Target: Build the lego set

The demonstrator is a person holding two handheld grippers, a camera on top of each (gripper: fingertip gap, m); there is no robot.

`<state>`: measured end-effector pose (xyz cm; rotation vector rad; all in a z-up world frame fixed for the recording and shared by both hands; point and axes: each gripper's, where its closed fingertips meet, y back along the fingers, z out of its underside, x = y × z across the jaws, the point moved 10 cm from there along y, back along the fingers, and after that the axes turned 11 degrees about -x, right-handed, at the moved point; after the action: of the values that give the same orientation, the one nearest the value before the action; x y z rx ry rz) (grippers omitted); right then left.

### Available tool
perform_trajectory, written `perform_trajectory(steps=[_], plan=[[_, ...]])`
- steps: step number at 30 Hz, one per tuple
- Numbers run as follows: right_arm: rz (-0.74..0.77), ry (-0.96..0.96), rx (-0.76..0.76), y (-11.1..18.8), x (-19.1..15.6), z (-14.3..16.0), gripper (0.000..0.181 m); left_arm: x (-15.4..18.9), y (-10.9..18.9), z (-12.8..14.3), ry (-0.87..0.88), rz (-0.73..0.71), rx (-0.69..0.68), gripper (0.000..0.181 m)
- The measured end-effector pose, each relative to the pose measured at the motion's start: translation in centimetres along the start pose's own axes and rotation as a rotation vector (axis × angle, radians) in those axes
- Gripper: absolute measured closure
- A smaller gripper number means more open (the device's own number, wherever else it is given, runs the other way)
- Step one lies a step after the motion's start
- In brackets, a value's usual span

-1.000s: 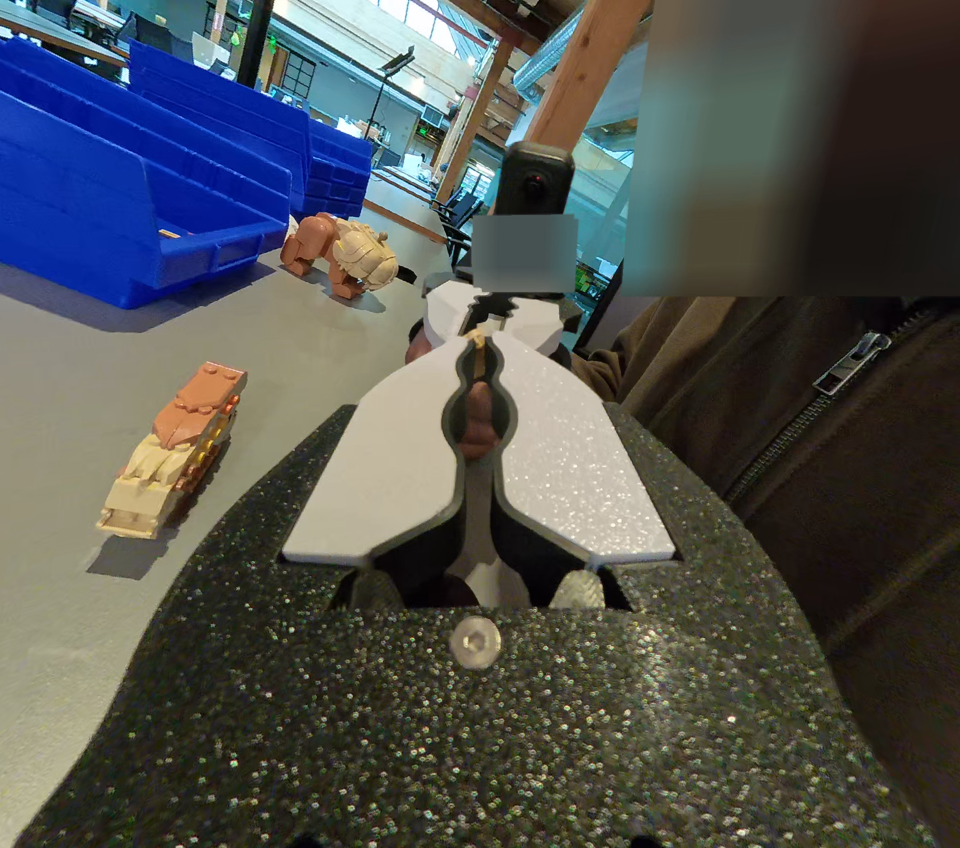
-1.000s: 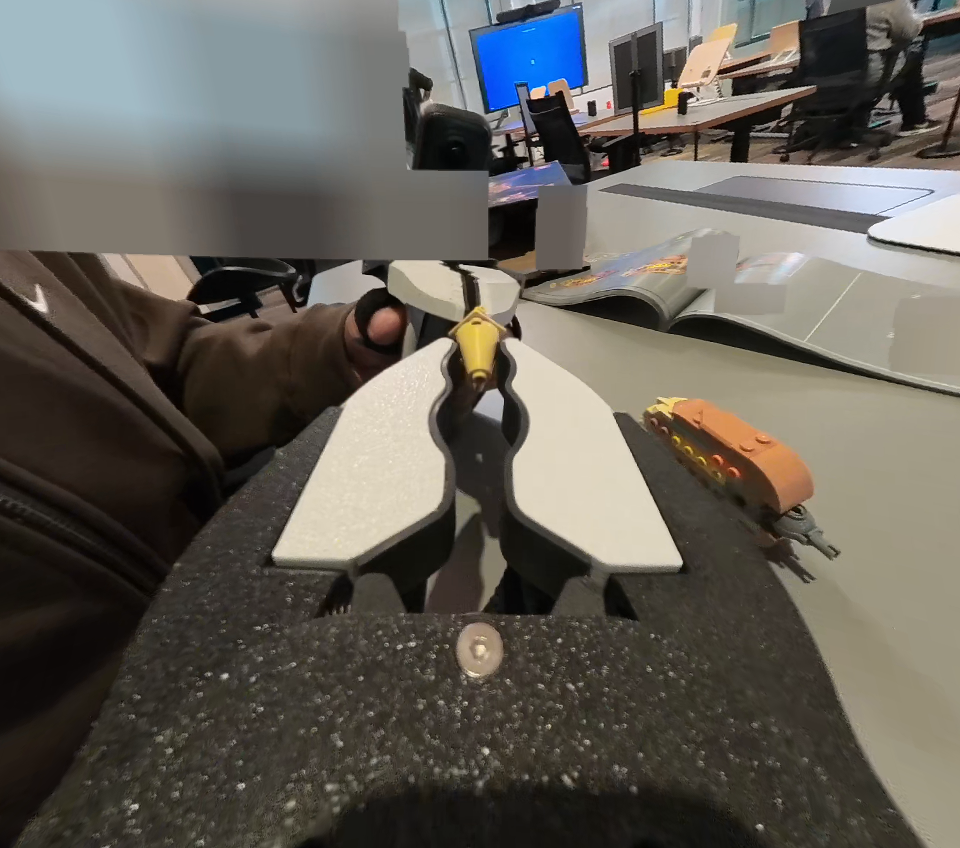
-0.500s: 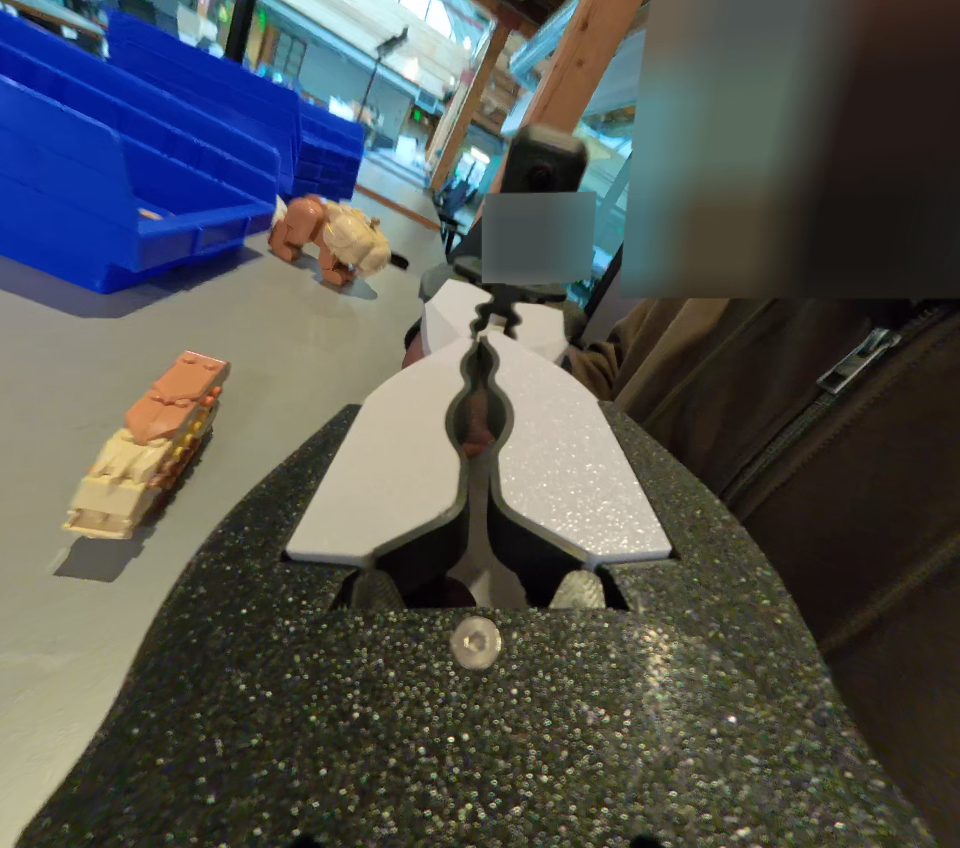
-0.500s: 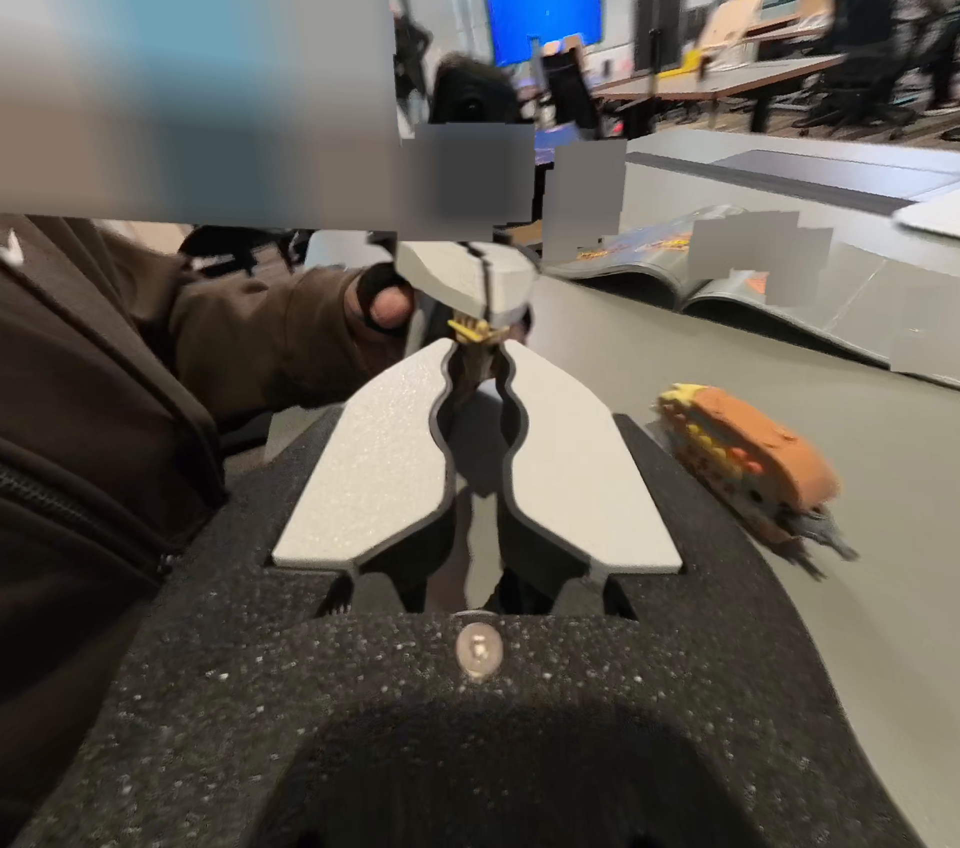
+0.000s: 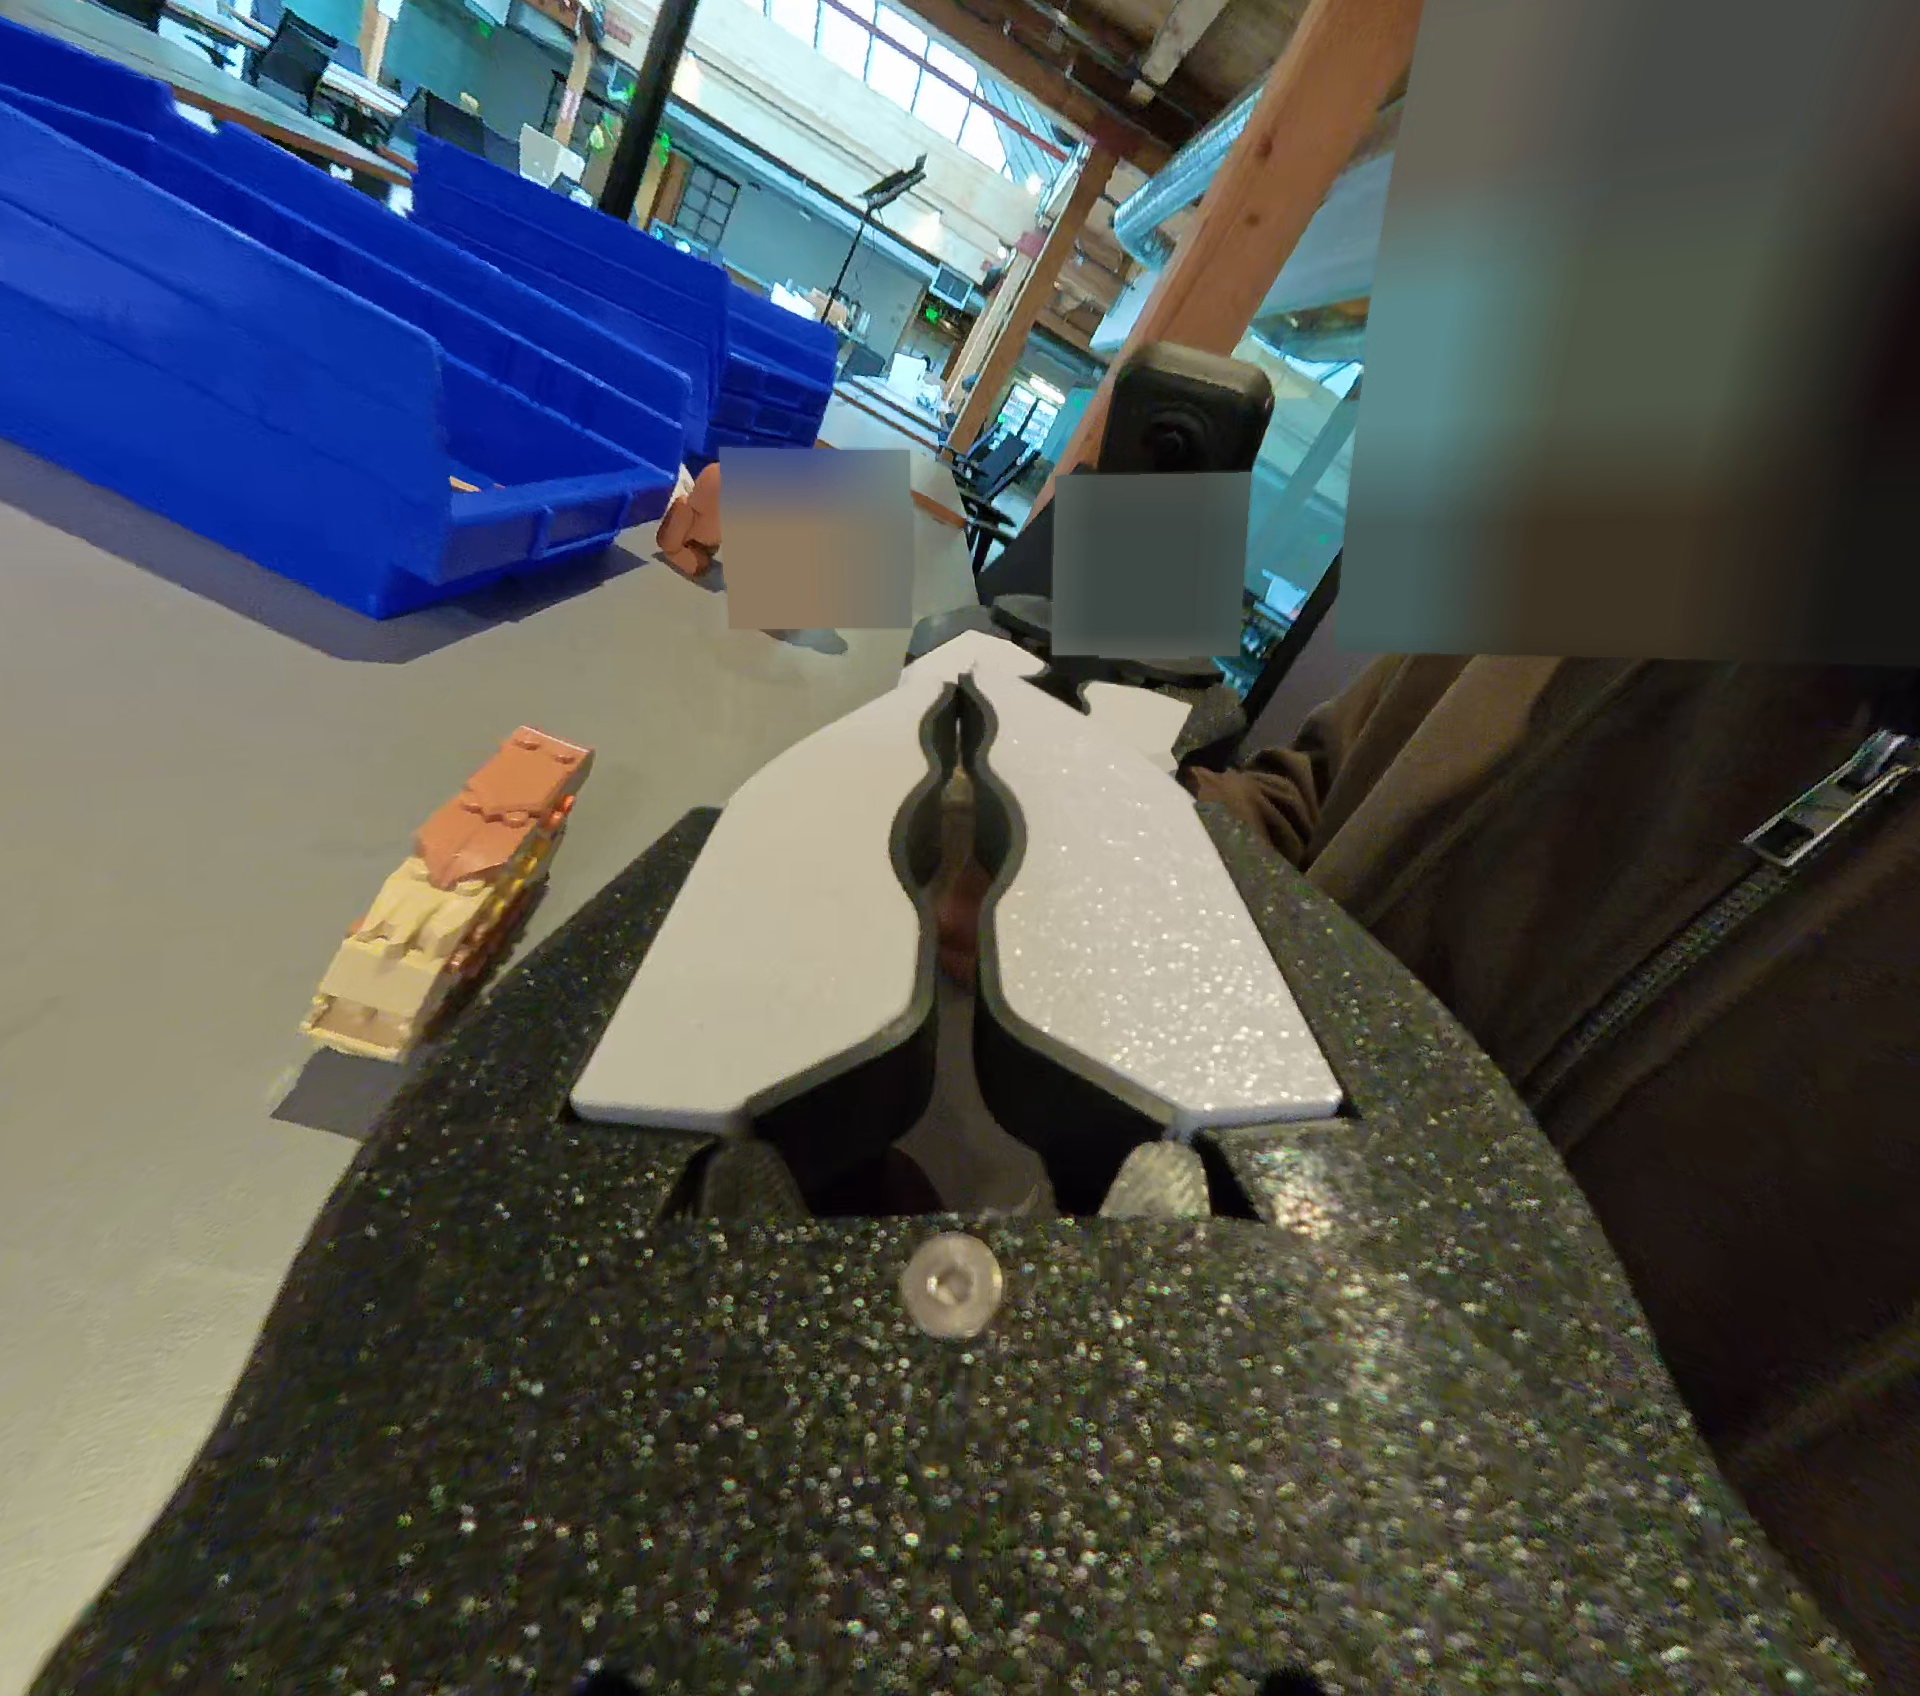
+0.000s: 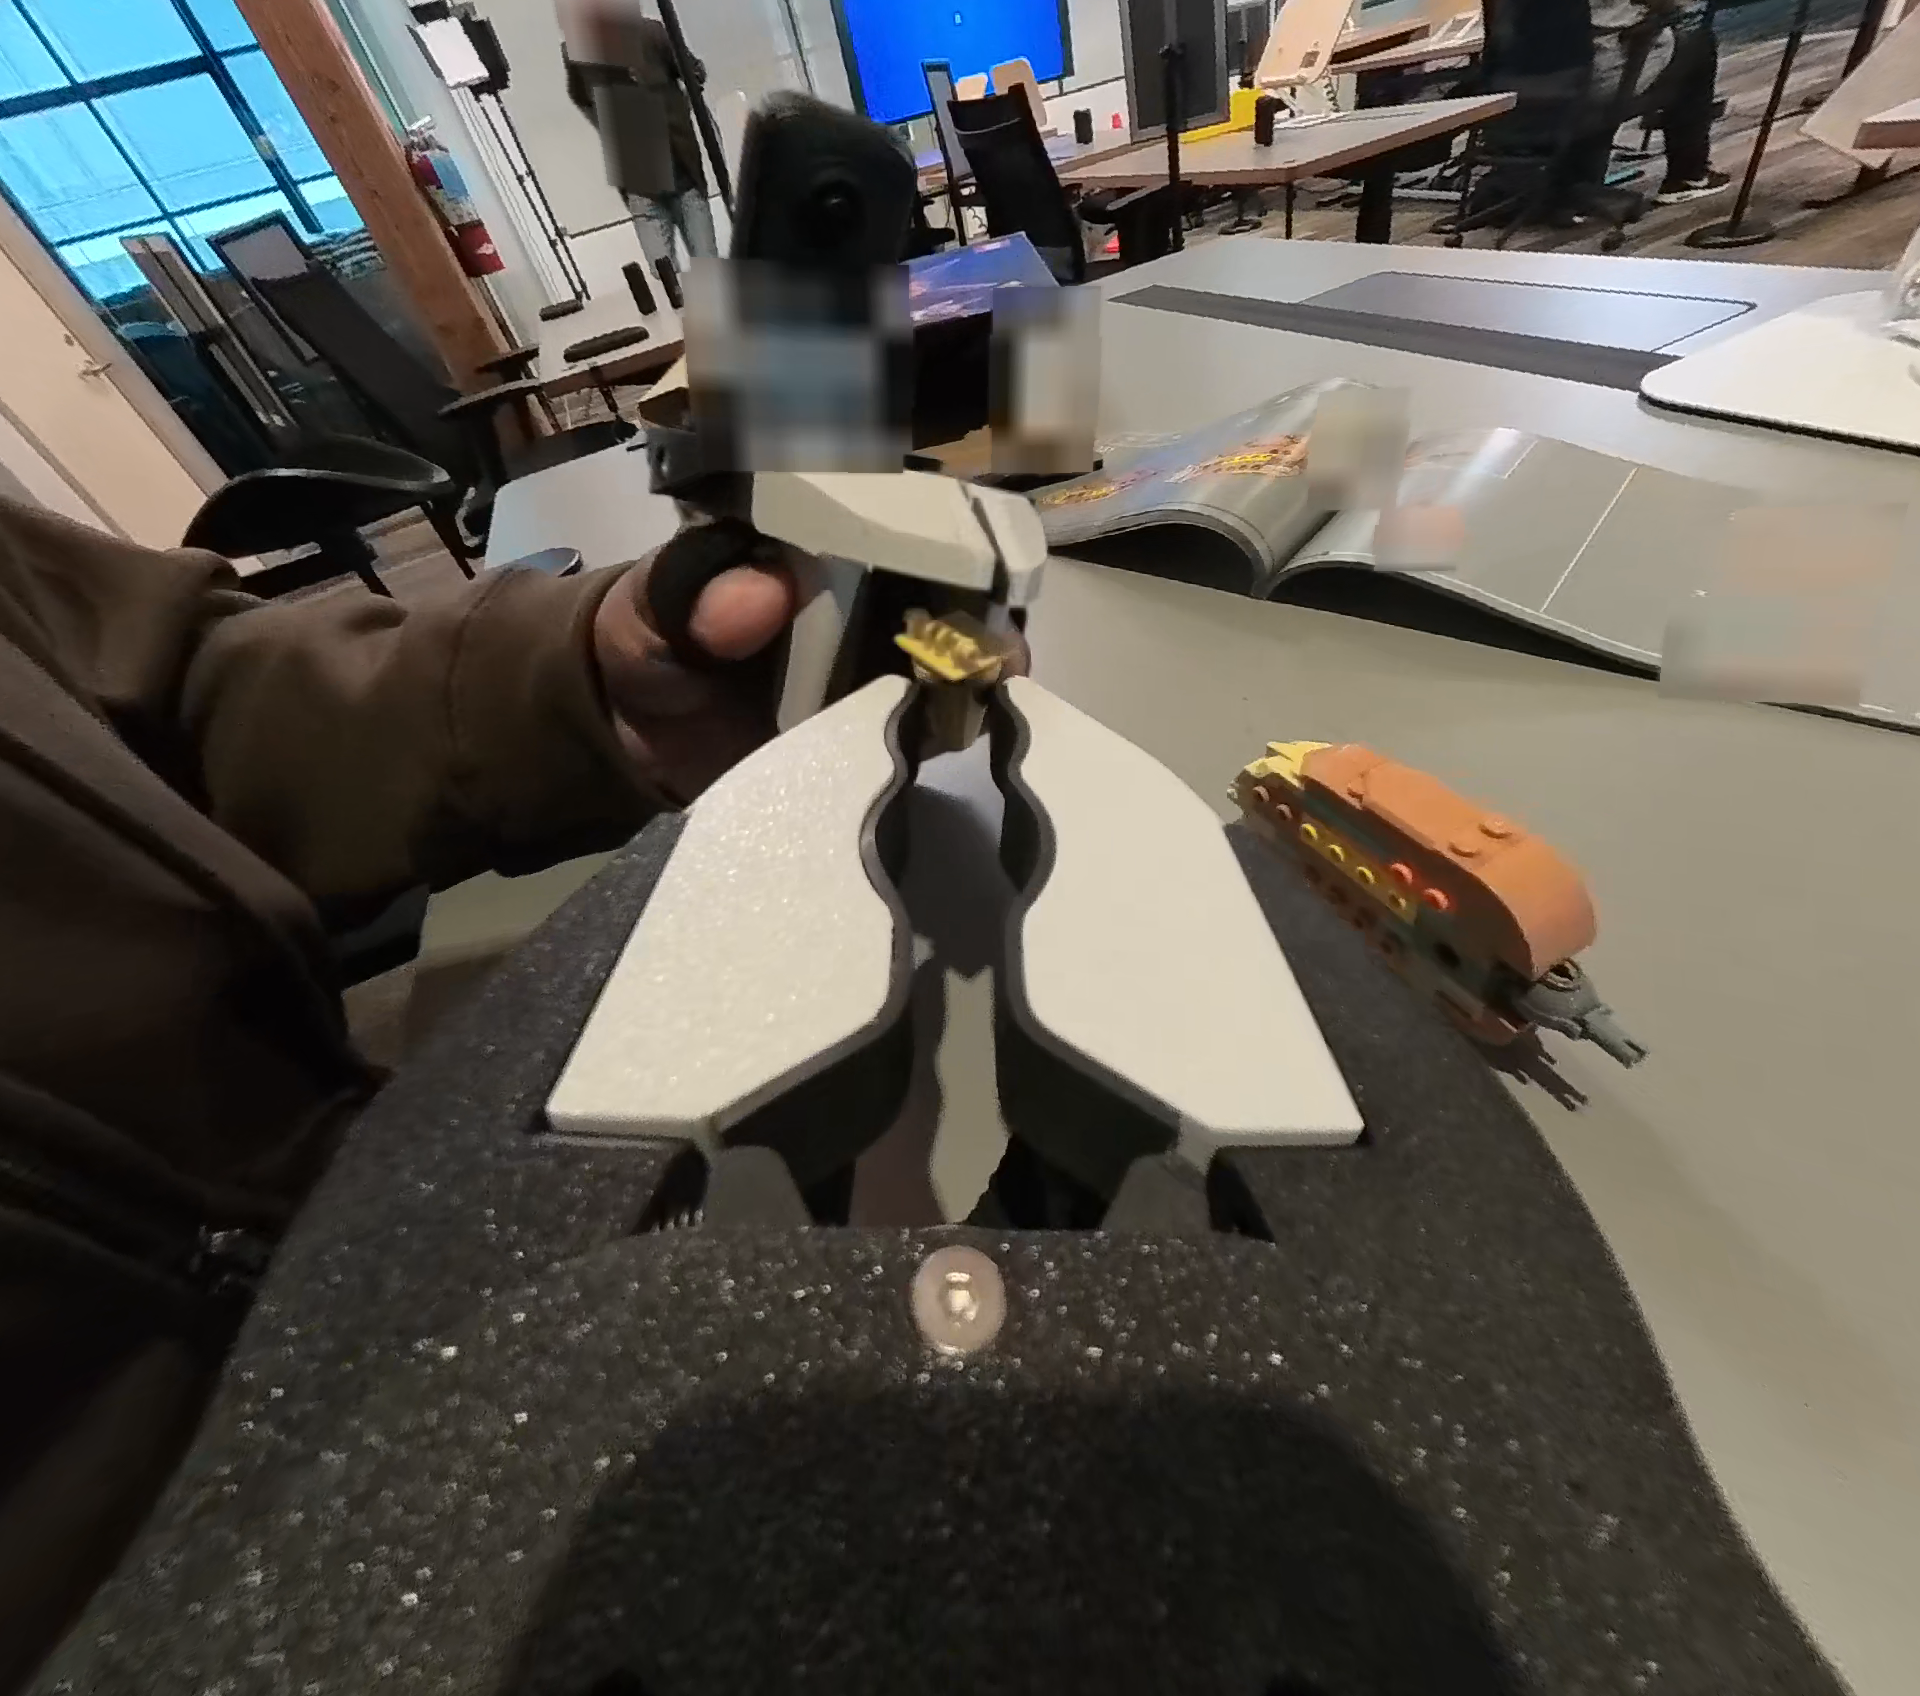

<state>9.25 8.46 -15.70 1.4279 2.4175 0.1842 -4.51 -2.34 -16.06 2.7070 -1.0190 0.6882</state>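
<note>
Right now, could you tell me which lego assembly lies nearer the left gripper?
The tan-and-orange lego model, just beside the left gripper; the brown one lies by the blue bins.

Blue bins (image 5: 312, 389), orange-tan lego model (image 5: 457, 888)

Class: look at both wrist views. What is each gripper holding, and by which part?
Right gripper pinches the small gold lego piece by its lower stem. Left gripper is shut; its hold cannot be told.
</note>
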Motion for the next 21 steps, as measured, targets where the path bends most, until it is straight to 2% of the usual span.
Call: perform_trajectory(steps=[6,11,16,21], plan=[[0.015,0.030,0.017,0.3,0.0,0.0,0.169,-0.2,0.4,-0.1,0.021,0.006,0.025,0.181],[0.082,0.129,0.016,0.4,-0.4,-0.1,0.169,-0.1,0.9,-0.3,0.104,-0.008,-0.012,0.162],[0.151,0.226,0.028,0.6,-0.8,-0.2,0.169,-0.1,1.1,0.1,0.358,0.002,-0.051,0.144],[0.226,0.354,0.007,0.4,-1.3,-0.1,0.169,0.3,0.5,1.0,0.609,0.094,-0.047,0.141]])
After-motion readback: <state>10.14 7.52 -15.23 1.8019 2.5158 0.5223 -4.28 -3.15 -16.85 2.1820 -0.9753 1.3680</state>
